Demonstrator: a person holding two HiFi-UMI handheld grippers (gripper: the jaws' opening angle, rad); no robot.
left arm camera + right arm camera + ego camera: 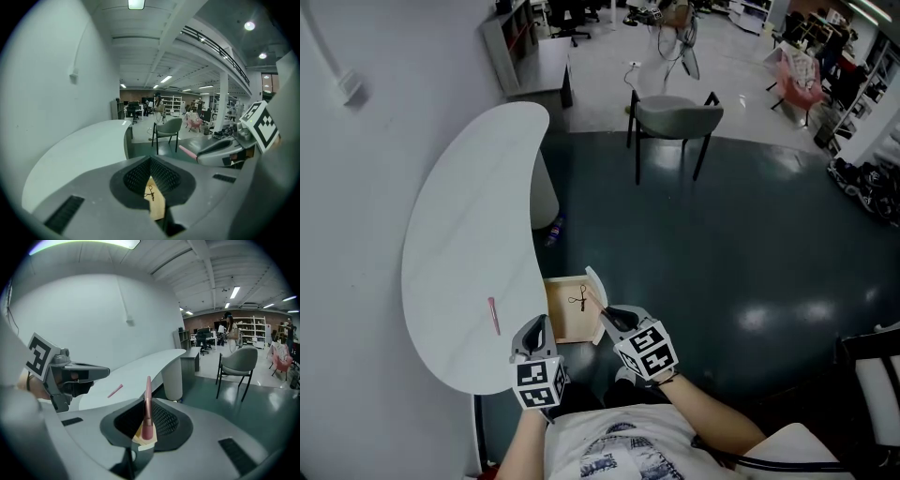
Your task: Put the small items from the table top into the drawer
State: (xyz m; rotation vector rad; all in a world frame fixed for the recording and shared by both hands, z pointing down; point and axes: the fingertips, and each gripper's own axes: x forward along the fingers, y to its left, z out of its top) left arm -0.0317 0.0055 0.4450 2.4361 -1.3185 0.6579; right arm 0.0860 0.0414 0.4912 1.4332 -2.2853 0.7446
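Pale wall on the left, dark green floor on the right, and between them a white kidney-shaped table top (459,234), with a grey chair (675,114) well beyond its far end. Under the near right edge of this surface a shallow wooden drawer (562,323) stands pulled out. A small black wire-like item (579,300) lies in it, too small for me to name.

My right gripper (607,317) sits just beside the drawer's near right corner. Its jaws pinch a slim pink stick (147,416) by the thick end, and the thin end points away along the jaws. My left gripper (537,328) hangs over the near edge of the surface, jaws pressed together with nothing between them. A second pink stick (493,316) lies on the surface just left of the drawer.

The step in hand, as I judge it, is setting the held stick into the drawer. To do it well I should bring the right jaws over bare wood, clear of the drawer's walls and the black item. Then I should tip the free end down close to the wood and only then spread the jaws, so the stick lies flat rather than bouncing out. The left gripper looks well placed to take the other stick next.
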